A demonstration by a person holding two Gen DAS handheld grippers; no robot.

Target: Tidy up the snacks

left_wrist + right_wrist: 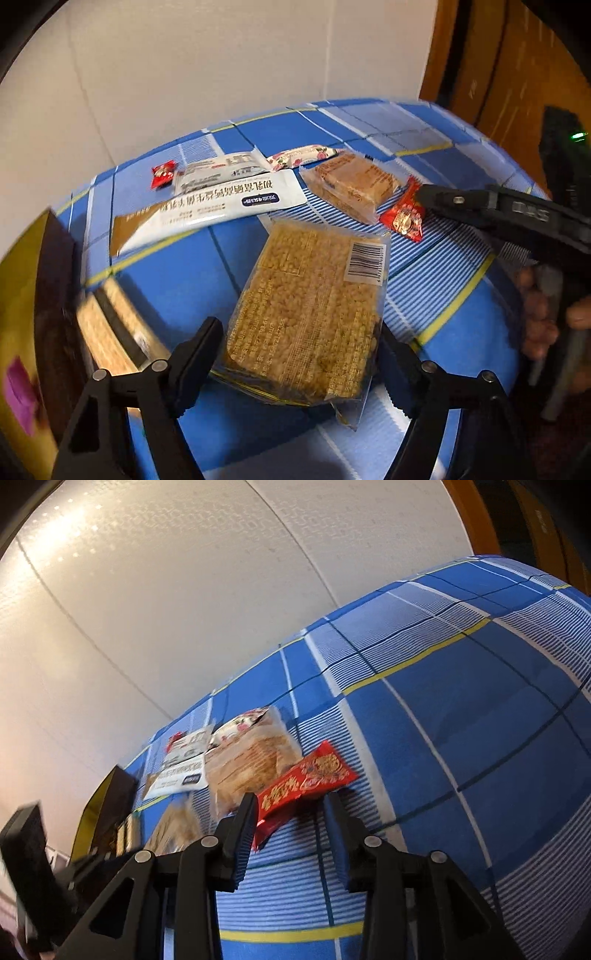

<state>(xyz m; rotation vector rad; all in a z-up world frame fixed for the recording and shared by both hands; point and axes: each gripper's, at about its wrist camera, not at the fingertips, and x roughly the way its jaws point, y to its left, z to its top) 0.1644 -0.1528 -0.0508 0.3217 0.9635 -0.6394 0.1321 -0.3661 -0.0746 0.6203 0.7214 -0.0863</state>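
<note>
A yellow rice-crisp packet point(306, 314) lies on the blue plaid tablecloth point(177, 280). My left gripper point(297, 328) straddles its near end, one finger on each long side, and I see no clear squeeze. A red candy packet point(404, 218) lies to the right, with the tip of my right gripper point(424, 197) at its edge. In the right wrist view that red candy packet point(306, 779) rests flat on the cloth. Its near end reaches between the parted fingers of the right gripper point(290, 805).
Behind lie a long white sachet point(207, 206), a second white packet point(221, 166), a small red candy point(162, 173), a floral bar point(303, 155) and a clear-wrapped brown cake point(354, 184). A yellow-and-dark box point(48, 295) stands at the left edge. A hand point(576, 314) shows at right.
</note>
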